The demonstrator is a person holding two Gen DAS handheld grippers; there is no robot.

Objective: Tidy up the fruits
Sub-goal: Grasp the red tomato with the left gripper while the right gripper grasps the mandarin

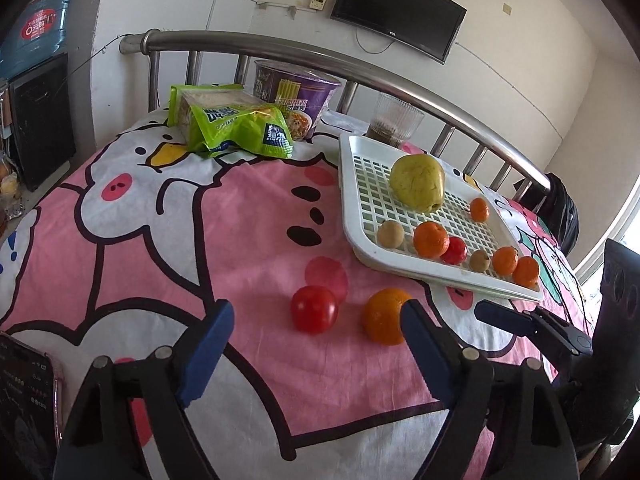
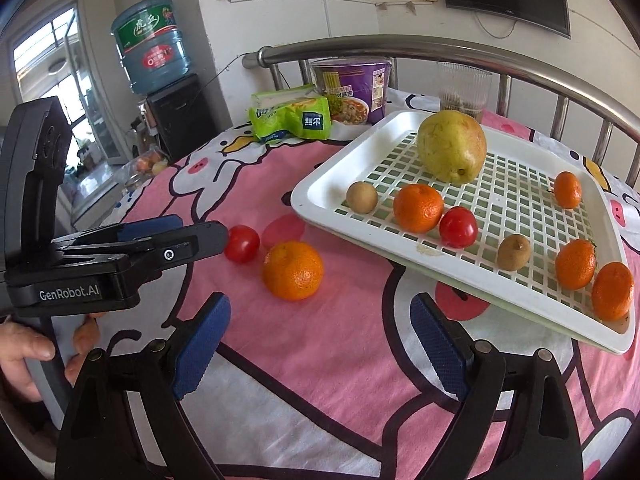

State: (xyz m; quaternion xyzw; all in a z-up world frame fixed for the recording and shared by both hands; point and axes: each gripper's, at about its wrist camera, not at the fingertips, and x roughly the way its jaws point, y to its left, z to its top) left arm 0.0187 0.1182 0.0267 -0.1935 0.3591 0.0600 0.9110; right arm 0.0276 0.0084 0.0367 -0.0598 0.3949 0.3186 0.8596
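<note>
White tray (image 2: 320, 196) sits tilted on the pink sheet (image 1: 240, 208), far side near the steel rail (image 1: 320, 50), near edge overhanging the cloth. In it: pear (image 2: 452, 148), 4 oranges, 2 brown fruits, 1 tomato. Loose on the sheet, short of the tray — tomato (image 1: 314, 309) and orange (image 1: 383, 316), just beside each other, bare cloth around them. Left gripper (image 1: 316, 334) jaws spread wide, nothing between them, right finger overlapping the orange in that view; contact unclear. Right gripper (image 2: 320, 330) also wide apart, empty, low over the sheet below the tray's near edge. Right view alone shows the left gripper from the side, tip beside the tomato, plus a hand (image 2: 24, 356) and water jug (image 2: 150, 46). Left view alone shows a phone (image 1: 26, 404) at the sheet's near-left edge. Behind: snack bag (image 1: 232, 122), noodle cup (image 1: 298, 92), glass (image 1: 394, 124) — all clear of the loose fruit.
</note>
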